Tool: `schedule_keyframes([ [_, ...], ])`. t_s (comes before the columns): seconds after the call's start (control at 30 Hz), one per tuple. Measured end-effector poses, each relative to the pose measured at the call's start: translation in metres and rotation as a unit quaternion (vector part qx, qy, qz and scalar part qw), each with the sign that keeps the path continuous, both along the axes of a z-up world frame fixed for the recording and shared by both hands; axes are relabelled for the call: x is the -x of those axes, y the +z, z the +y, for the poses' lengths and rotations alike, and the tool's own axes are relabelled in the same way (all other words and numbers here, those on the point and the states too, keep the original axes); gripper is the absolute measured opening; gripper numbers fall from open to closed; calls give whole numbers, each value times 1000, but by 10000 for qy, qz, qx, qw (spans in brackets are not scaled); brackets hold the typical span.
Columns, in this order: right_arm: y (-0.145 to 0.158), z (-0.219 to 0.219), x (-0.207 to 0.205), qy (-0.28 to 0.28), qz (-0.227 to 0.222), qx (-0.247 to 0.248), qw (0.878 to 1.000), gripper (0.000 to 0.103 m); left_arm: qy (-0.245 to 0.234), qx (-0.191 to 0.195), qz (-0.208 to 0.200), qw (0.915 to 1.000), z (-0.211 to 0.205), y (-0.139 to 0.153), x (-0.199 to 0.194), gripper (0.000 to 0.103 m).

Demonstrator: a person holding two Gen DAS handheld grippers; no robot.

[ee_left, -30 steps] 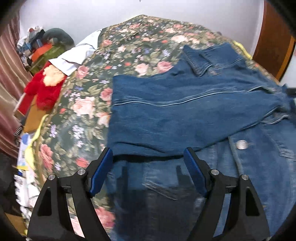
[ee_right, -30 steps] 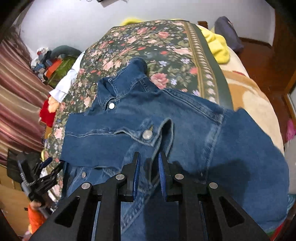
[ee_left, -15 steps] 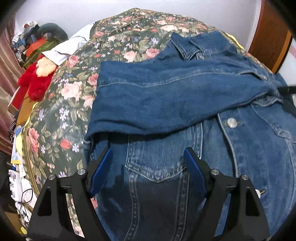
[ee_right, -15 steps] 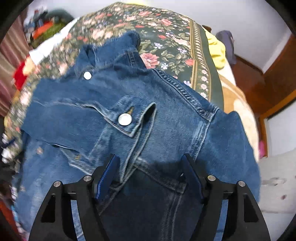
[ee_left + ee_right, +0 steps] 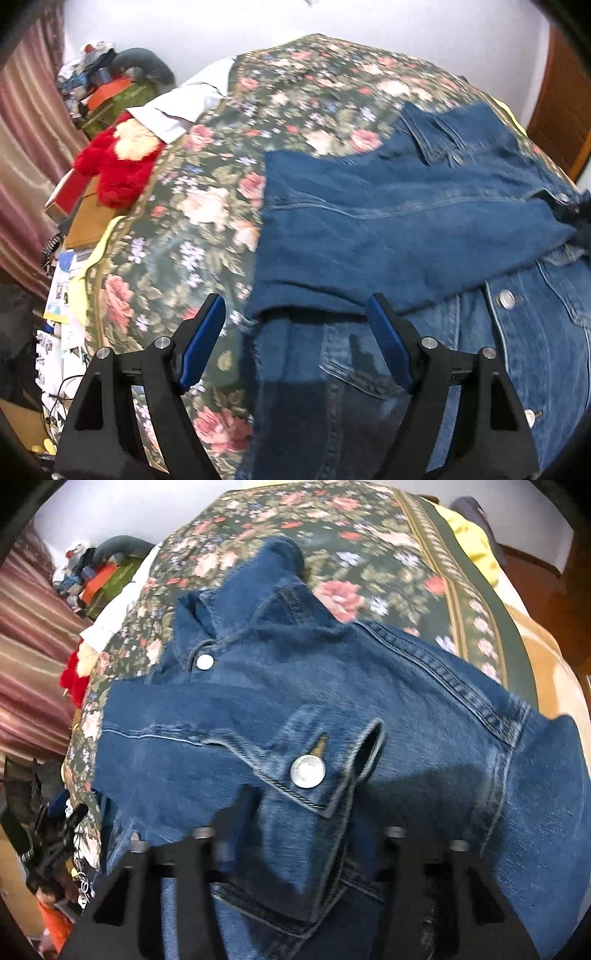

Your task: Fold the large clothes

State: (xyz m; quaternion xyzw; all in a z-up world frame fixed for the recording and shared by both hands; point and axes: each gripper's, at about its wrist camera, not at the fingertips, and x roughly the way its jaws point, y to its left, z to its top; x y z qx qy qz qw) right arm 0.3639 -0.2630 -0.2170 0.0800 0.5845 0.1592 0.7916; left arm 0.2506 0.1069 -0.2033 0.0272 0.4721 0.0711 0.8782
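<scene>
Bedroom, white wall behind, one bed with a dark floral bedspread (image 5: 207,206) filling most of both wrist views. One denim jacket (image 5: 406,229) lies spread on the bedspread, front up, collar toward the wall, one sleeve folded across the chest. Metal buttons counted: four visible in the left wrist view, two in the right wrist view, the large one on the sleeve cuff (image 5: 307,771) and a smaller one at the collar (image 5: 205,662).

Left gripper (image 5: 295,339) hangs above the jacket's lower edge, its two blue pads spread wide, nothing pinched, denim below the gap only. Right gripper (image 5: 295,849) is low over the jacket just under the cuff; its jaws have just been closing after springing wide. Both fingers are blurred and half buried in denim folds; fabric sits between them, but a real pinch cannot be told.

Around: one red plush toy (image 5: 114,170) at the bed's edge, one white garment (image 5: 184,107) at the far corner of the bed, a clutter pile (image 5: 107,85) of boxes and clothes against the wall, striped curtain (image 5: 26,147) on the left, papers (image 5: 62,288) on the floor. Yellow cloth (image 5: 476,546) at the far right bed edge, wooden door (image 5: 561,110) beyond. The folded sleeve covers the jacket's chest.
</scene>
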Motion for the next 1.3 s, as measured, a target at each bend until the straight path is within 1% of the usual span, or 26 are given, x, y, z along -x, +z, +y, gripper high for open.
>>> schedule_keyframes([
  [0.03, 4, 2, -1, 20, -54, -37, 10000, 26, 25, -17, -17, 10000, 1, 2, -1, 79],
  [0.1, 16, 4, 3, 6, -301, -28, 9995, 23, 38, -51, -55, 10000, 4, 6, -5, 79],
  [0.2, 44, 10, 9, 64, -753, -102, 9971, 20, 2, -151, -123, 9998, 9, 15, -17, 79],
  [0.23, 58, 11, 11, 81, -933, -151, 9955, 19, 11, -75, -157, 9998, 12, 18, -22, 79],
  [0.27, 65, 14, 13, 96, -1038, -169, 9944, 19, 16, 147, -168, 9997, 18, 21, -29, 79],
  [0.33, 83, 19, 15, 99, -1315, -160, 9911, 18, 7, 427, -143, 9990, 26, 21, -40, 80],
  [0.4, 96, 18, 18, 76, -1470, -182, 9889, 18, 129, 511, -40, 9986, 33, 14, -54, 80],
  [0.47, 106, 12, 23, 38, -1596, -155, 9871, 18, 263, 421, 216, 9985, 38, -2, -70, 80],
  [0.53, 110, 7, 28, -2, -1694, -11, 9856, 18, 308, 255, 550, 9977, 37, -23, -83, 80],
  [0.63, 107, -9, 34, -108, -1692, 125, 9854, 18, 240, 38, 807, 9964, 32, -48, -89, 80],
  [0.7, 96, -21, 35, -189, -1567, 261, 9871, 18, 248, 172, 917, 9953, 31, -62, -89, 80],
  [0.73, 85, -29, 34, -230, -1400, 307, 9894, 18, 299, 287, 944, 9947, 32, -66, -88, 81],
  [0.77, 76, -33, 32, -265, -1297, 355, 9906, 18, 362, 404, 908, 9944, 34, -68, -86, 82],
  [0.8, 68, -37, 31, -291, -1210, 424, 9913, 18, 373, 427, 860, 9947, 34, -68, -85, 83],
  [0.83, 54, -41, 29, -312, -1069, 527, 9924, 18, 362, 427, 853, 9948, 34, -68, -84, 83],
  [0.93, 25, -47, 26, -303, -751, 721, 9941, 18, 259, 401, 914, 9947, 34, -66, -84, 83],
  [1.0, 16, -47, 28, -243, -767, 876, 9929, 18, 135, 427, 939, 9946, 33, -62, -87, 83],
  [1.07, 16, -46, 33, -131, -883, 986, 9911, 21, -42, 448, 898, 9949, 32, -54, -98, 83],
  [1.1, 18, -46, 35, -89, -915, 1056, 9901, 25, -87, 467, 867, 9951, 32, -50, -104, 83],
  [1.13, 20, -45, 36, -47, -944, 1162, 9887, 34, -101, 524, 855, 9949, 33, -47, -113, 83],
  [1.17, 23, -46, 37, -30, -955, 1294, 9870, 39, -97, 606, 844, 9945, 35, -46, -121, 83],
  [1.23, 29, -47, 39, -89, -1044, 1663, 9805, 67, -95, 806, 860, 9930, 39, -47, -140, 83],
  [1.27, 34, -50, 42, -154, -1195, 1930, 9738, 73, -96, 880, 893, 9921, 41, -50, -147, 83],
  [1.3, 38, -53, 45, -153, -1314, 2011, 9706, 81, -109, 996, 948, 9904, 42, -55, -158, 83],
])
